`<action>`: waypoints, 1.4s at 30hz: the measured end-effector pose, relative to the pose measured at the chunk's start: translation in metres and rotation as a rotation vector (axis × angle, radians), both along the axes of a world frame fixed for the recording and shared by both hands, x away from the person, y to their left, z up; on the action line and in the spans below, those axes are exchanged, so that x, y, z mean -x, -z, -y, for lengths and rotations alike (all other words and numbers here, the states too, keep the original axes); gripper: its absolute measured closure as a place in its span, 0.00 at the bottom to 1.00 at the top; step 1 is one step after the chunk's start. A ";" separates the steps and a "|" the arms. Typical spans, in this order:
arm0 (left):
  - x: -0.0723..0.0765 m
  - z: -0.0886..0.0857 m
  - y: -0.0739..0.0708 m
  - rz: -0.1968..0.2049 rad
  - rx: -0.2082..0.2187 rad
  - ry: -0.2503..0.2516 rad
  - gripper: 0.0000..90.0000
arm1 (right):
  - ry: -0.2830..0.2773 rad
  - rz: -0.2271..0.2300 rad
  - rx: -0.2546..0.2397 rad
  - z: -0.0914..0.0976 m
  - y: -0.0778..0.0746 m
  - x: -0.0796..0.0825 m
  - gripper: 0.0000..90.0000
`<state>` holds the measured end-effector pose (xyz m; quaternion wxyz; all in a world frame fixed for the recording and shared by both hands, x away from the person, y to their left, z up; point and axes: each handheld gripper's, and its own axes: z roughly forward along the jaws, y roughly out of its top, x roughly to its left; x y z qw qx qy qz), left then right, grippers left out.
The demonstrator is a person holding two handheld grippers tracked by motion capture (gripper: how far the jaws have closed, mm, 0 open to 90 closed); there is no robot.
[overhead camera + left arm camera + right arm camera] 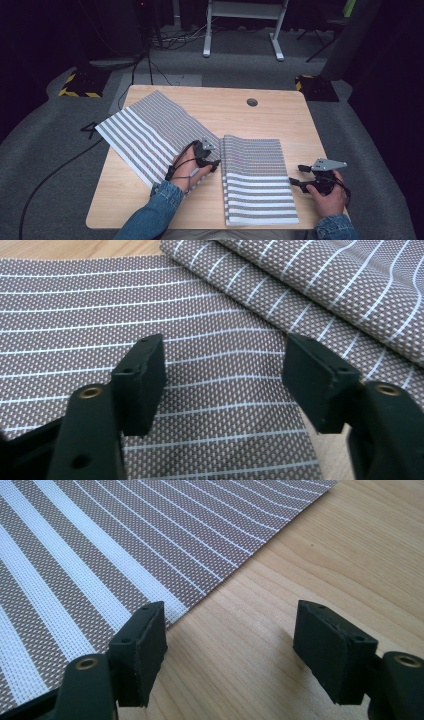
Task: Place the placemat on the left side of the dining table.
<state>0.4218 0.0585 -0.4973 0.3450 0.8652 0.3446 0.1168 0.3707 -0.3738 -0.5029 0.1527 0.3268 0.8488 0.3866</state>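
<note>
two brown-and-white striped woven placemats (150,132) (257,177) lie on the light wooden table (280,107), apparently overlapping. left gripper (214,164) hovers above them, jaws wide, empty. right gripper (296,176) likewise gapes, gripping nothing.

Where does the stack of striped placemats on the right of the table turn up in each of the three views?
High view: the placemat stack lies right of centre, between the left gripper and the right gripper.
Left gripper view: the stack runs under the open jaws.
Right gripper view: its edge fills the upper left.
Shared landmark: the wooden table.
</note>
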 end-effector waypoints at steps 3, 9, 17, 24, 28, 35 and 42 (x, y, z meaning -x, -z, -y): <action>-0.003 -0.007 0.002 0.021 0.035 0.006 0.53 | 0.000 0.000 0.000 0.000 0.000 0.000 0.33; -0.007 -0.023 -0.002 0.020 0.037 -0.013 0.94 | 0.000 0.000 0.000 0.000 0.000 0.000 0.33; 0.000 -0.039 -0.016 0.065 0.083 -0.030 0.97 | 0.000 0.000 0.000 0.000 0.000 0.000 0.33; 0.012 -0.052 -0.050 0.143 0.165 0.014 0.97 | 0.000 0.000 0.000 0.000 0.000 0.000 0.33; 0.020 -0.056 -0.065 0.177 0.169 0.044 0.97 | 0.000 0.000 0.001 0.000 0.000 0.000 0.33; 0.046 -0.067 -0.086 0.225 0.222 0.092 0.97 | 0.000 0.000 0.000 0.000 0.000 0.000 0.33; 0.067 -0.074 -0.088 0.196 0.218 0.194 0.96 | 0.000 0.000 0.001 0.000 0.000 0.000 0.33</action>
